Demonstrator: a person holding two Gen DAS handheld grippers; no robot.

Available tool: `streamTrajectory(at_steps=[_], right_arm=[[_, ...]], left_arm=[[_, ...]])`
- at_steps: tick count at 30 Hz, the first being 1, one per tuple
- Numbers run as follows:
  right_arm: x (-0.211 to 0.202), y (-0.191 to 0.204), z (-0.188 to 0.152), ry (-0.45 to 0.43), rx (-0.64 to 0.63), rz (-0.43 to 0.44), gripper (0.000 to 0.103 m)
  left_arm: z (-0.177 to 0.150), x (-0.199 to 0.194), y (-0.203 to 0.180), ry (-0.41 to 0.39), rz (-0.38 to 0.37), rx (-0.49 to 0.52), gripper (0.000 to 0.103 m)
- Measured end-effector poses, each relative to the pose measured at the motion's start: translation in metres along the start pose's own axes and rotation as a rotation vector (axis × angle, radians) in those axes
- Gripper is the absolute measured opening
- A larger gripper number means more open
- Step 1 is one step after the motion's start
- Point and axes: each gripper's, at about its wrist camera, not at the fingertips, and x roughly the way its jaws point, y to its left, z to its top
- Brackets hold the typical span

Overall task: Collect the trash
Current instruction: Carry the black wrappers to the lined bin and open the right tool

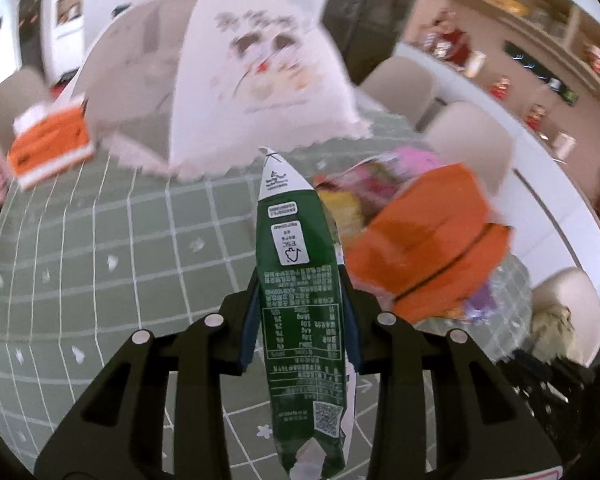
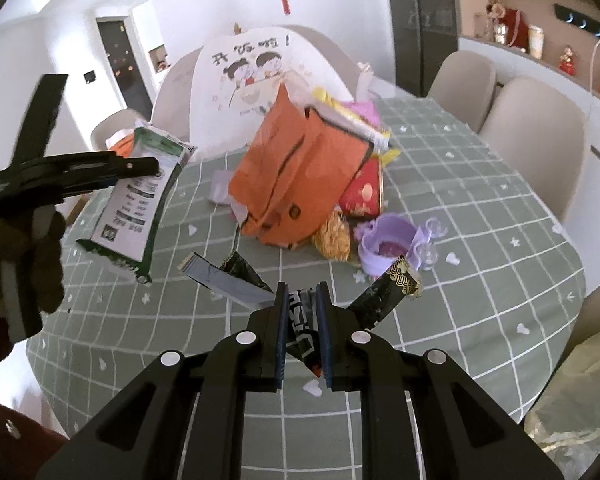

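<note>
Filling left jaws: green carton (image 1: 300, 300)

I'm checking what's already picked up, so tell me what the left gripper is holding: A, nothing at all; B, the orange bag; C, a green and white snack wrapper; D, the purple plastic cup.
C: in the left wrist view the left gripper has its pads pressed on both sides of the green and white snack wrapper, lifted above the table.

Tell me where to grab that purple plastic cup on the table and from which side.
Grip the purple cup by its near rim wall, coming from above on the near side. It lies tipped with its mouth showing, so one finger can probably slip inside; wrappers crowd its far-left side.
</note>
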Motion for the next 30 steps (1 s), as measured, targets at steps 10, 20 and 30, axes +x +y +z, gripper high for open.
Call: streamTrajectory(at_steps=[10, 20, 30], right_arm=[[-0.042, 0.015, 0.017, -0.084, 0.023, -0.138, 0.015], [-0.097, -0.026, 0.012, -0.173, 0.102, -0.224, 0.015], [-0.169, -0.116, -0.025, -0.234, 0.134, -0.289, 0.015]], left_arm=[[0.024, -0.035, -0.028, -0.107, -0.250, 0.094, 0.033], [0.034, -0.062, -0.091, -0.192, -0.372, 0.145, 0.033], [0.010, -0.059, -0.211, -0.183, -0.448, 0.168, 0.032]])
